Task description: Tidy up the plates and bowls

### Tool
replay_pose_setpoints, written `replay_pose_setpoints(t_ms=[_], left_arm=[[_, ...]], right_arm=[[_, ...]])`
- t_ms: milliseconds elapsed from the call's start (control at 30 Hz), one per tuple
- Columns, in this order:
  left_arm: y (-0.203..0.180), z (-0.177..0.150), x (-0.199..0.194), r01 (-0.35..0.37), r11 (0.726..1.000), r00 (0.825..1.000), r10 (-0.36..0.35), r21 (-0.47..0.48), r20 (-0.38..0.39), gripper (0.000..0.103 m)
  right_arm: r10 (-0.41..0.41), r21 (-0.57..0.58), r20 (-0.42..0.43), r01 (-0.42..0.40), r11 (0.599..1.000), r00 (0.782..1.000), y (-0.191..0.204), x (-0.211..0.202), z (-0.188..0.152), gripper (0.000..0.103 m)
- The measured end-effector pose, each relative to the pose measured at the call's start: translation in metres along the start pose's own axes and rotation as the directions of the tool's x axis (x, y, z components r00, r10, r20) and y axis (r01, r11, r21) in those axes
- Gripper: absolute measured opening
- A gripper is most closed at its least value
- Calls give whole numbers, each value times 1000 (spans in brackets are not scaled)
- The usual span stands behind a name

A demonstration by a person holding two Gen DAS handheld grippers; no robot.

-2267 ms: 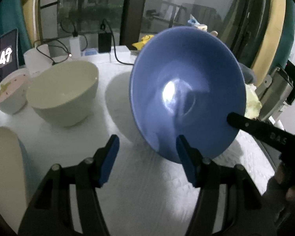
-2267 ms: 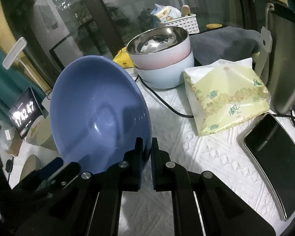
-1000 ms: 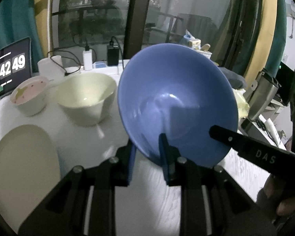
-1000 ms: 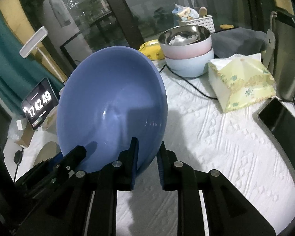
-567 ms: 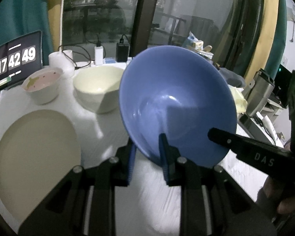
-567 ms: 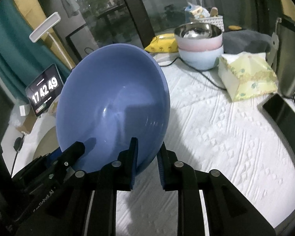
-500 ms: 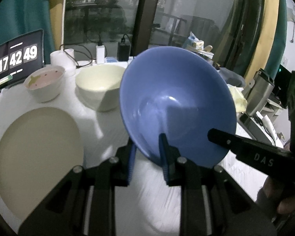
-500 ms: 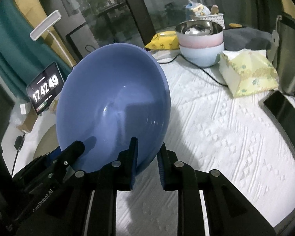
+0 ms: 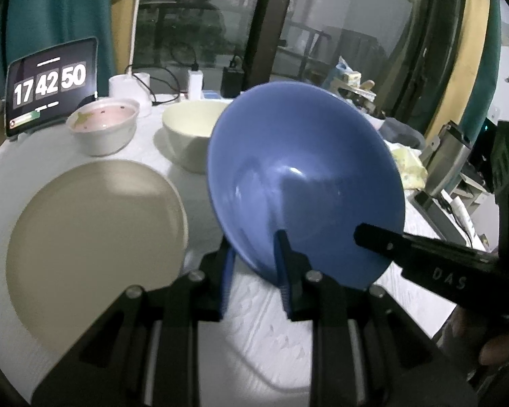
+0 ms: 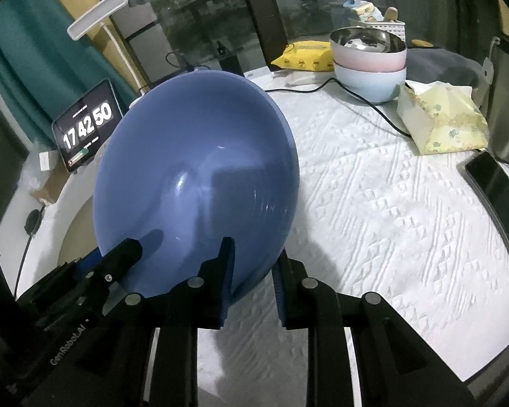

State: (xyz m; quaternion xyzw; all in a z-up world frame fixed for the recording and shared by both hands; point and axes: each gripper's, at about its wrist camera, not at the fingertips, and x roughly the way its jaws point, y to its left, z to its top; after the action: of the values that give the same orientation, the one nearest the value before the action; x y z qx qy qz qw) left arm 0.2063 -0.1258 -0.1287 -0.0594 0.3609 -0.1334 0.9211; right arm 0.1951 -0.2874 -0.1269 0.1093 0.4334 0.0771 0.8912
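Both grippers clamp the blue bowl (image 9: 305, 183) by its lower rim: the left gripper (image 9: 254, 271) and the right gripper (image 10: 252, 279) each have the rim between nearly closed jaws. Held above the worktop (image 10: 390, 203) at frame centre, the bowl is tipped on edge, its hollow facing both cameras. At lower left lies a beige plate (image 9: 95, 251); open cloth spreads right.

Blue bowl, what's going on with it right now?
Both handheld grippers grip the blue bowl by its near rim: the left gripper and the right gripper, whose other finger reaches in on the right. The bowl is tilted, up off the table, beside the beige plate.
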Motion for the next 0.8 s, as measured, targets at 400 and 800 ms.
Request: replay_pose_setpoints(t_ms=[400, 800], left_arm=[[8, -10, -8, 6, 1000, 1000, -6, 2, -27, 25], [1, -6, 1, 7, 998, 997, -3, 57, -71, 27]], right_arm=[[-25, 22, -15, 26, 999, 1000, 5, -4, -7, 32], [-67, 44, 46, 65, 997, 997, 1, -21, -1, 33]])
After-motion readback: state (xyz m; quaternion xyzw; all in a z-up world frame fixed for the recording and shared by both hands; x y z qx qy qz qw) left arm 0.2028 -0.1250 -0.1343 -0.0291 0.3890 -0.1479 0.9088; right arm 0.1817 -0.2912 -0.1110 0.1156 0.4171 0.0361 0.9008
